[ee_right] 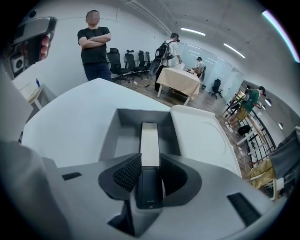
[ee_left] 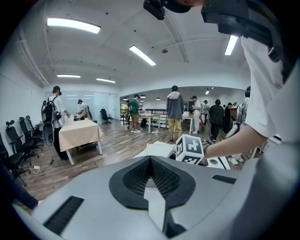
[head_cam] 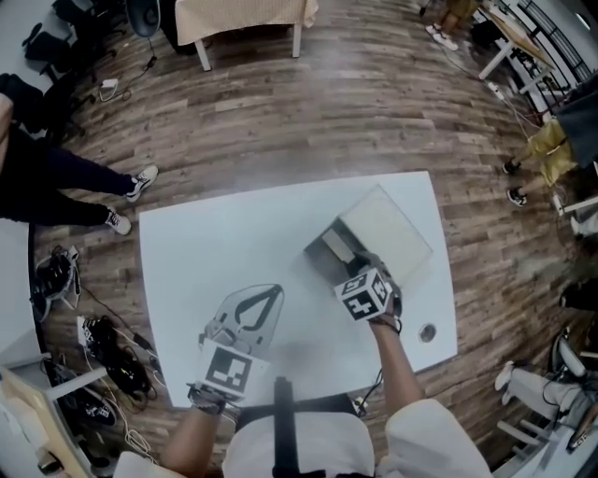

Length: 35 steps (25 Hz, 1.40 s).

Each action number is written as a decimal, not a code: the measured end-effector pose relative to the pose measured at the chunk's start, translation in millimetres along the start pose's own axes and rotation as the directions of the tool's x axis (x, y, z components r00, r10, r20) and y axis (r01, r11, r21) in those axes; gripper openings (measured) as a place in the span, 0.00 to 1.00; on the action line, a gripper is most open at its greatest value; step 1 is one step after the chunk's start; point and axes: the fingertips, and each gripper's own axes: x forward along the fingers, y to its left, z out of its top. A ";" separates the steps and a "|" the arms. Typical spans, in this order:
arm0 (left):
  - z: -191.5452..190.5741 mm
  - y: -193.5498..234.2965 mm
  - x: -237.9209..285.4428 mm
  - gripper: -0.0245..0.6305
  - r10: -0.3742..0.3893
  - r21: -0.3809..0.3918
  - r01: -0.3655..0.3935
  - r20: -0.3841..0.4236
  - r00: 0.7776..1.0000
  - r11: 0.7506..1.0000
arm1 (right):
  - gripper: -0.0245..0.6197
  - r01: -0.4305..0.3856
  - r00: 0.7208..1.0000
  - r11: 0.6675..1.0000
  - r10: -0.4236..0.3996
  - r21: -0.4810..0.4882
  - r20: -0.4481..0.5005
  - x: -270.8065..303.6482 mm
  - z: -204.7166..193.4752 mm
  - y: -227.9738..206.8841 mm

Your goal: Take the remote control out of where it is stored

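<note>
Plank floor (head_cam: 374, 112) fills the room, and on it stands a white tabletop (head_cam: 215, 252). Farther back is a cloth-covered table (head_cam: 243, 19). A person (ee_right: 95, 47) stands with folded arms beyond the tabletop's far corner.

On the tabletop's right half sits an open grey box (ee_right: 108, 136). Its pale lid (ee_right: 197, 131) lies flat, touching the box along one side.

The right tongs (ee_right: 150, 154) point steeply down into the box. They stand partly apart, astride the near end of the remote (ee_right: 150, 138), and the ribbed pads (ee_right: 125, 172) lie just beside its two long sides. The left tongs (ee_left: 151, 157) are over the bare left half of the tabletop, well apart from the box. They are together at the tips with nothing between them. In the left gripper view, the right gripper's marker cube shows ahead, beside the box.

The remote lies flat in the box, lengthwise along the middle. Its far part looks pale under the light and reaches toward the back wall. Its dark near end runs back between the right tongs.

A small round disc (head_cam: 427, 331) sits on the tabletop near the right edge, apart from the box.
</note>
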 end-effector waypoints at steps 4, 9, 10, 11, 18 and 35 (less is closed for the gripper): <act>-5.3 2.1 1.1 0.04 -0.012 -0.007 0.012 -0.004 1.000 1.000 | 0.26 0.009 1.000 1.000 -0.009 -0.021 -0.015 5.8 1.0 3.4; -7.6 3.1 2.5 0.04 -0.023 -0.013 0.023 -0.005 1.000 1.000 | 0.29 -0.011 0.998 0.999 0.009 -0.035 -0.054 10.5 -5.3 5.4; -7.9 3.6 2.9 0.04 -0.024 -0.015 0.024 -0.006 1.000 1.000 | 0.30 -0.016 0.998 0.999 0.013 -0.038 -0.060 11.0 -5.7 5.4; -8.3 4.4 3.1 0.04 -0.024 -0.017 0.024 -0.006 1.000 1.000 | 0.31 -0.018 0.998 0.999 0.015 -0.042 -0.063 11.4 -5.2 5.7; -13.9 2.6 3.2 0.04 -0.032 -0.024 0.032 -0.013 0.999 0.999 | 0.32 -0.006 0.995 0.996 -0.004 -0.090 -0.105 17.9 -4.5 10.6; -16.5 -2.6 9.5 0.04 -0.051 -0.027 0.050 -0.013 0.999 0.998 | 0.39 -0.017 0.989 0.986 -0.008 -0.167 -0.147 20.3 8.3 17.7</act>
